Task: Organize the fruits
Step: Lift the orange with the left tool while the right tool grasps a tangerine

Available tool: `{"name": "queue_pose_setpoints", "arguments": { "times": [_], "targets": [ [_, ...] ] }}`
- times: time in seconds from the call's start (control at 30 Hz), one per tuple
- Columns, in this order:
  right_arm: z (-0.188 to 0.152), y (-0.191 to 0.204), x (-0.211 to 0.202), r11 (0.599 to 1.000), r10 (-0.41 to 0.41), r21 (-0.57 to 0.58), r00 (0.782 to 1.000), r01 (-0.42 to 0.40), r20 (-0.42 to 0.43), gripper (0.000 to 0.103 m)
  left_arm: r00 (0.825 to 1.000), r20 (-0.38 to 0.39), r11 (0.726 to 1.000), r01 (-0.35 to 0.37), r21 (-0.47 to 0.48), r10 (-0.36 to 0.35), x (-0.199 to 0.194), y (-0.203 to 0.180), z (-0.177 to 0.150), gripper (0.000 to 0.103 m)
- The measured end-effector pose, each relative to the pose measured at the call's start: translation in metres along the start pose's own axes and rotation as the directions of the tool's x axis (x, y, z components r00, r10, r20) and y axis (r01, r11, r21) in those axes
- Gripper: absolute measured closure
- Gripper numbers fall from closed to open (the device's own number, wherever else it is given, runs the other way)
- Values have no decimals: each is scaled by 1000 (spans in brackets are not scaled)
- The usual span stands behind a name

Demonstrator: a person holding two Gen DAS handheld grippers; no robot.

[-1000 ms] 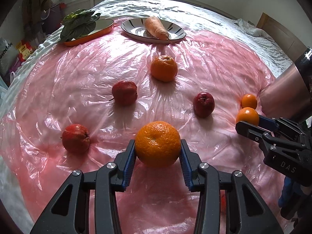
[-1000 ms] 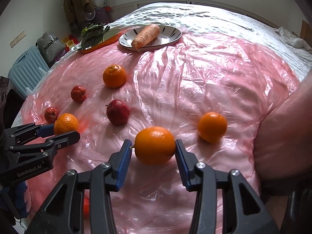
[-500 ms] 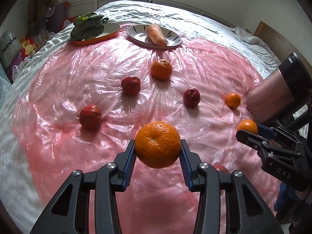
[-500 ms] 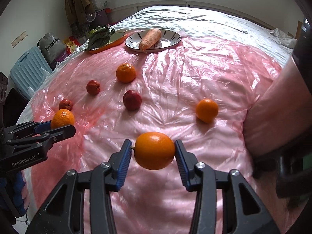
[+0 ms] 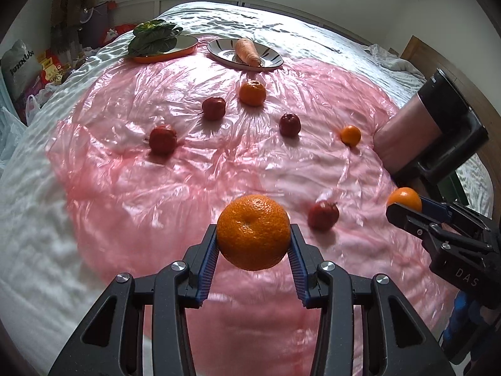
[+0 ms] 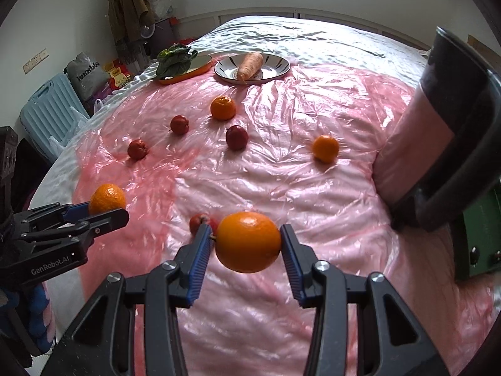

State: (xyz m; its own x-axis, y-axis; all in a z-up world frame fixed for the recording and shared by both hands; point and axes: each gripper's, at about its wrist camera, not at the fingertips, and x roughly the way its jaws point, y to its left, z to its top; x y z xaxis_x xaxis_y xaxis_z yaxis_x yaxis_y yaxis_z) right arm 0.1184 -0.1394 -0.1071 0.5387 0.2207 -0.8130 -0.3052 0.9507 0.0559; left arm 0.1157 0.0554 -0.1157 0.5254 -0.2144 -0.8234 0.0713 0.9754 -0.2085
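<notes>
Your left gripper (image 5: 253, 247) grips a mandarin (image 5: 253, 232) across its middle, lifted off the bed; your right gripper (image 6: 247, 244) clamps an orange (image 6: 248, 242) likewise. Both seem light, firm-skinned but squashable, so hold gently at the widest part.

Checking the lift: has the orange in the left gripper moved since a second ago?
Yes. The orange, clamped in the left gripper, has risen and pulled back from the striped plate, which now looks farther away.

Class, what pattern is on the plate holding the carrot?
White plate with dark radiating stripes, under the carrot; clearest in the right wrist view.
</notes>
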Motion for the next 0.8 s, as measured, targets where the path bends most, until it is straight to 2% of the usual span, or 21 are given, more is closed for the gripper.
{"name": "queue_pose_setpoints", "arguments": {
  "times": [0.4,0.8],
  "targets": [
    [-33,8,-36,1000,-2,-1,1000,2,20,28,1000,0,998,-10,64,10,-27,-28,-30,65],
    [-62,-43,-64,997,-57,56,997,55,43,28,999,-36,986,12,166,-6,-22,-94,-46,65]
  ]
}}
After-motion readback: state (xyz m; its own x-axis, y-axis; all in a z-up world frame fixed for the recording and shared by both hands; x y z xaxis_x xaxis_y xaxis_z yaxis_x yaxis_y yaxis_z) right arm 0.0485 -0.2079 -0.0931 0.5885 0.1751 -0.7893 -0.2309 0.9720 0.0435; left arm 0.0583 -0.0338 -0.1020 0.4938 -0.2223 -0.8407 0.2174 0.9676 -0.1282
